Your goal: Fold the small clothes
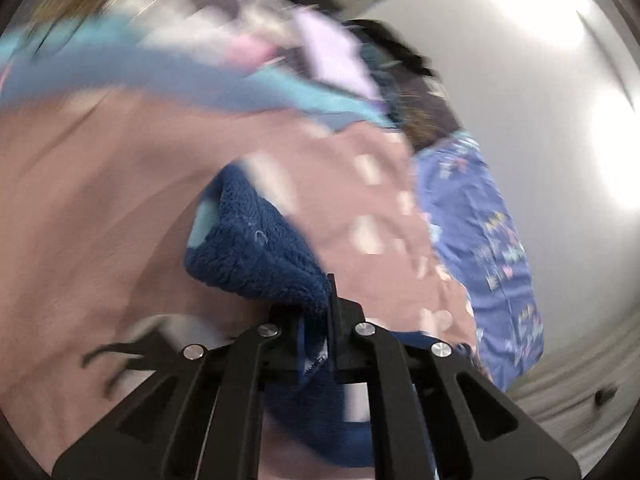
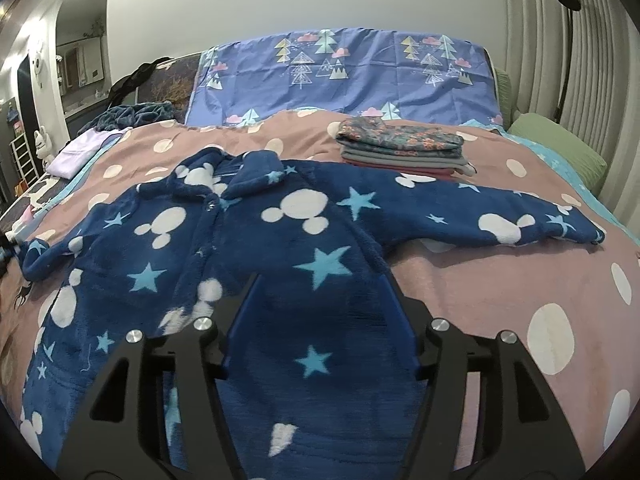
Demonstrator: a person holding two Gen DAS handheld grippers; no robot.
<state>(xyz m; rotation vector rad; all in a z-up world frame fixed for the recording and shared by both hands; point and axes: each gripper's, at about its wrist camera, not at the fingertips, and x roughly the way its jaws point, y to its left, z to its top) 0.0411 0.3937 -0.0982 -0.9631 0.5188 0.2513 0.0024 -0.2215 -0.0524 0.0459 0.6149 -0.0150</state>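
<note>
the left gripper (image 1: 316, 320) is pinching a sleeve end of the navy fleece star-patterned pyjama top (image 2: 256, 232), lying spread mid-bed on the pink dotted blanket (image 2: 480, 288), probably to fold it inward, while the right gripper (image 2: 320, 308) is hovering released above the hem.

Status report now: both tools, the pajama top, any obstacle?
Left tool shut on pajama top sleeve end. Right tool open above its body. Folded stack lies behind, apart.
</note>
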